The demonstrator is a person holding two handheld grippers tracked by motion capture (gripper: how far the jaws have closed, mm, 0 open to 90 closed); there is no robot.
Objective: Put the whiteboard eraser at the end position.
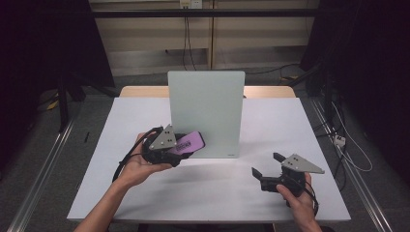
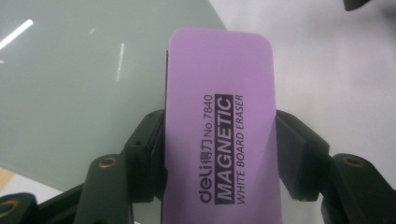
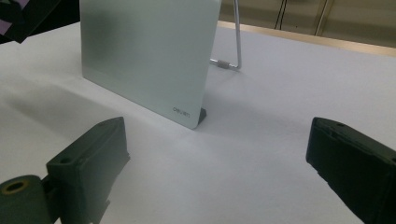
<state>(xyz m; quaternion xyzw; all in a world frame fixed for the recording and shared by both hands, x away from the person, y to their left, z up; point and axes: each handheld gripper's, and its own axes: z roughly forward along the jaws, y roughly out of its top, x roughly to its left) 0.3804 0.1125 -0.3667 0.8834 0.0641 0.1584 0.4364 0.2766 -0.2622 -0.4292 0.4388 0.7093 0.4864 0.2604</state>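
Note:
A purple magnetic whiteboard eraser (image 2: 222, 121) with black lettering sits clamped between the black jaws of my left gripper (image 2: 219, 154). In the high view that left gripper (image 1: 181, 147) holds the purple eraser (image 1: 191, 143) just in front of the lower left part of an upright pale glass board (image 1: 207, 106). My right gripper (image 1: 265, 164) rests low near the table's front right with its jaws wide apart and nothing between them. From the right gripper view the board (image 3: 149, 51) stands ahead on a wire stand (image 3: 236, 42), and the right gripper (image 3: 219, 163) faces bare table.
A white table (image 1: 145, 193) carries everything, with a wooden edge at the back. Dark floor, metal rails and cables (image 1: 348, 145) lie on both sides. The person's forearms enter from the bottom edge.

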